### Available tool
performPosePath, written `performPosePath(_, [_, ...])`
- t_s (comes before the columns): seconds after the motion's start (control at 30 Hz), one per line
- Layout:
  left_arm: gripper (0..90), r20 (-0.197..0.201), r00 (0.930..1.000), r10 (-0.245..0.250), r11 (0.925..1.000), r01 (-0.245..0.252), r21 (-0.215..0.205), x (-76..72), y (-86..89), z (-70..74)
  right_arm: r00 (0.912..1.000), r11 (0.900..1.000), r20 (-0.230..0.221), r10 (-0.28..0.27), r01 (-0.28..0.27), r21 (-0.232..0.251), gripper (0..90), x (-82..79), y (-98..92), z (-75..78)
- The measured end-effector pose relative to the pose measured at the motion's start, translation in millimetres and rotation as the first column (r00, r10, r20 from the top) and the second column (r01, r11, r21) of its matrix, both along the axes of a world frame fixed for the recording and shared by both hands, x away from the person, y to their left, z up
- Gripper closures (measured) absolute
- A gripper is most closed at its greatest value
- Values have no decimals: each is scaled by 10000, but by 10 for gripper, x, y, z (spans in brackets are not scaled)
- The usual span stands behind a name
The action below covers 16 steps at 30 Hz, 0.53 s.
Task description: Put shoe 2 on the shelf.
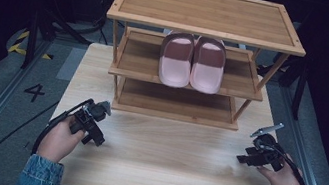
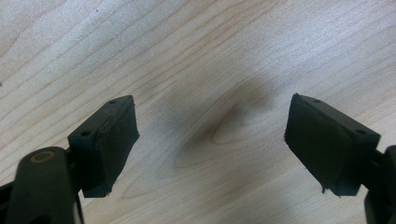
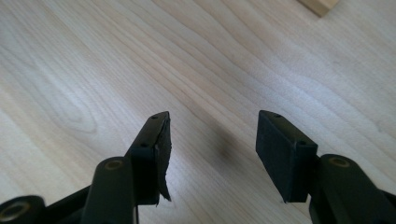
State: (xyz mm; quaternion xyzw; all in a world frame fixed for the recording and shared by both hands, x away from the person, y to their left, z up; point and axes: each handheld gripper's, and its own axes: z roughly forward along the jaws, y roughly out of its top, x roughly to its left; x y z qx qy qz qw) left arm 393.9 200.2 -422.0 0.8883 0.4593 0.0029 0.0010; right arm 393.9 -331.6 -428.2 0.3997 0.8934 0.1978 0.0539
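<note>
A pair of pink slippers point(image 1: 191, 61) lies side by side on the middle shelf of a three-level wooden rack point(image 1: 209, 10) at the back of the table. My left gripper point(image 1: 92, 137) rests low over the table's front left, held in a hand, pointing down at the bare wood; its jaws stand wide apart with nothing between them point(image 2: 212, 140). My right gripper point(image 1: 244, 160) is low at the front right, also in a hand, jaws apart over bare wood point(image 3: 212, 135) and holding nothing.
The light wooden table point(image 1: 166, 159) has open room between the two grippers, in front of the rack. The rack's bottom shelf point(image 1: 176, 102) and top shelf are bare. A corner of the rack's foot point(image 3: 322, 5) shows in the right gripper view. Cables trail off the left side.
</note>
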Motion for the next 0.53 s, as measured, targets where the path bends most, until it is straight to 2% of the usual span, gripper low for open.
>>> performPosePath(0.07, [175,-68,10000,56,9999,-57,-94,-4,-4,-10,9999,10000,101,-6,5,30,452,3,3,-59])
performPosePath(0.13, [176,9,10000,-32,10000,32,32,-1,-4,-8,9998,9999,171,-91,90,44,459,9,6,-108])
performPosePath(0.17, [176,95,9999,-59,9999,57,108,1,-5,-10,9995,9998,293,-73,68,174,461,9,4,-126])
performPosePath(0.23, [175,-56,10000,-45,10000,45,-51,4,-10,-25,9982,9993,591,-43,21,372,470,-1,11,-151])
performPosePath(0.33, [176,-96,9999,-100,9999,100,32,10,-19,-41,9961,9997,883,27,-49,249,473,-9,39,-173])
performPosePath(0.53, [176,-107,9999,-128,9999,128,40,12,-27,-46,9966,9994,826,49,-76,333,449,-6,48,-195])
